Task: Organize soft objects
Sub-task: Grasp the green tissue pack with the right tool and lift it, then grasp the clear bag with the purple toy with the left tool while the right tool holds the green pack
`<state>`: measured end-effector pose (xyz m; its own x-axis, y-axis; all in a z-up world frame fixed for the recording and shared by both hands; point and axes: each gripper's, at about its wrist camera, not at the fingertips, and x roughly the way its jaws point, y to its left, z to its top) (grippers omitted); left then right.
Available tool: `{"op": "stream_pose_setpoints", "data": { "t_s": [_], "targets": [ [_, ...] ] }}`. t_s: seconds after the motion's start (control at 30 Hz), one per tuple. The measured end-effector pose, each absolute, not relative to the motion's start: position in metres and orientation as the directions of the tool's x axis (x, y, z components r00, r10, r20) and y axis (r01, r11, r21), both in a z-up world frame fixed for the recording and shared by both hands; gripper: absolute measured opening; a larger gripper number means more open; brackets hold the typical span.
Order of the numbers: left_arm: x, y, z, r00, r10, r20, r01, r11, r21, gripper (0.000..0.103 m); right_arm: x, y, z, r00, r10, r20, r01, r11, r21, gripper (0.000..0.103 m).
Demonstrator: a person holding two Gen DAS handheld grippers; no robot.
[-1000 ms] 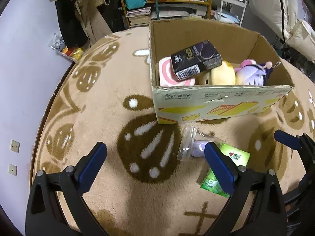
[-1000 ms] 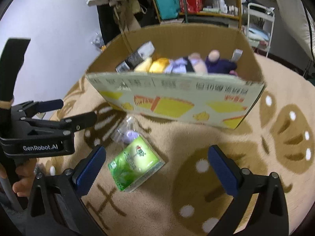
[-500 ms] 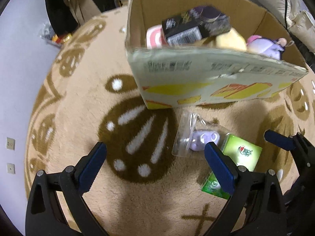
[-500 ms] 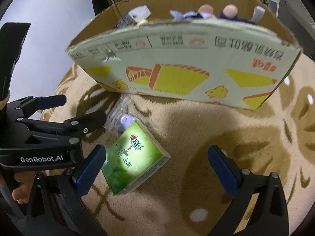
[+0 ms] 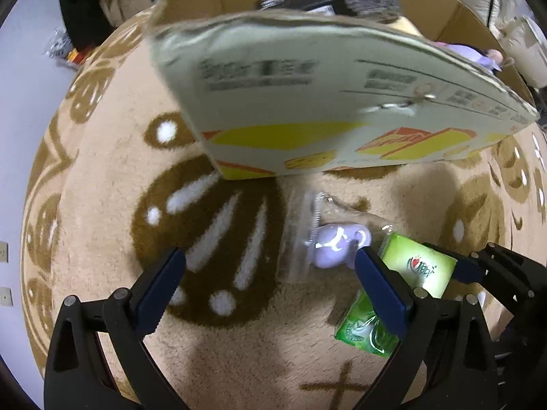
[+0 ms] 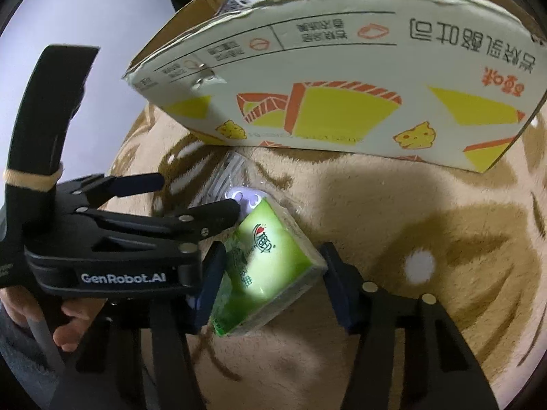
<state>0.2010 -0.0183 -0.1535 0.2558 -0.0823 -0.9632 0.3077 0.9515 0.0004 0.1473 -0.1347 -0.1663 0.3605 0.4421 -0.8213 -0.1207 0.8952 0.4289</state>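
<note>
A green tissue pack point(image 6: 266, 266) lies on the carpet between my right gripper's point(image 6: 270, 283) blue pads; the jaws are narrowed around it, contact unclear. It also shows in the left wrist view point(image 5: 403, 287). A lilac soft toy in a clear bag point(image 5: 335, 246) lies just beyond it, also in the right wrist view point(image 6: 246, 200). My left gripper point(image 5: 270, 273) is open and empty, low over the carpet, its right finger beside the bagged toy. The cardboard box point(image 5: 342, 102) stands just behind, holding plush toys and a dark packet.
A beige carpet with brown patterns point(image 5: 212, 239) covers the floor. The box wall point(image 6: 342, 85) rises close ahead of both grippers. The left gripper body point(image 6: 112, 246) sits immediately left of the right gripper. Clothes and clutter lie far left point(image 5: 75, 17).
Both grippers have dropped and moved forward towards the box. The right gripper's jaws have narrowed around the green tissue pack. The left gripper stays open.
</note>
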Motion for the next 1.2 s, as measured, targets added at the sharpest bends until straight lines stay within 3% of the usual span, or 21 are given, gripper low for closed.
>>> {"op": "stream_pose_setpoints", "data": {
  "t_s": [0.5,1.2],
  "targets": [
    [0.211,-0.026,-0.161,0.206,-0.224,-0.952,0.302,0.940,-0.156,0.098,0.143,-0.162,-0.154,0.379,0.329,-0.865,-0.054,0.941,0.334,0.054],
    [0.208,-0.074,-0.198,0.237,-0.139,-0.962,0.299,0.952,-0.064,0.097,0.145,-0.176,-0.159,0.356,0.259,-0.898,-0.007,0.961,0.275,0.053]
  ]
}}
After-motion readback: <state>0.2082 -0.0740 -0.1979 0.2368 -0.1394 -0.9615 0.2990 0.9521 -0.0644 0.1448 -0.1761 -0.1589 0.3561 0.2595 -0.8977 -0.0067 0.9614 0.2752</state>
